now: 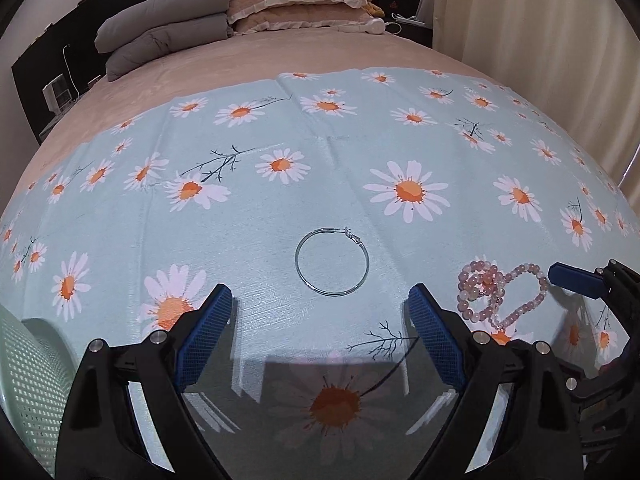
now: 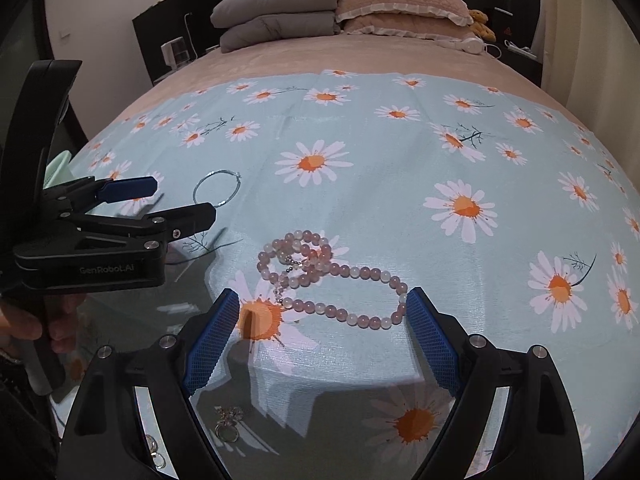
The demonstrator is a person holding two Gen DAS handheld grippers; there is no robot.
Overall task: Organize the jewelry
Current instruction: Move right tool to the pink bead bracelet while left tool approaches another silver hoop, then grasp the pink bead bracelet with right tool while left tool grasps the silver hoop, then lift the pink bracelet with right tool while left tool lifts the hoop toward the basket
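Left wrist view: my left fingers (image 1: 228, 304) are spread wide and empty, the silver hoop (image 1: 331, 262) lying on the daisy cloth (image 1: 280, 208) just beyond their tips. My right fingers (image 2: 420, 308) gape too, the pink bead necklace (image 2: 324, 276) lying between and ahead, its far loop meeting my right-hand tip.

A pale blue cloth (image 1: 320, 168) printed with white, orange-centred daisies covers a beige bed (image 1: 224, 60). The beaded necklace (image 2: 328, 280) is pink and white; the hoop (image 1: 331, 262) silver.
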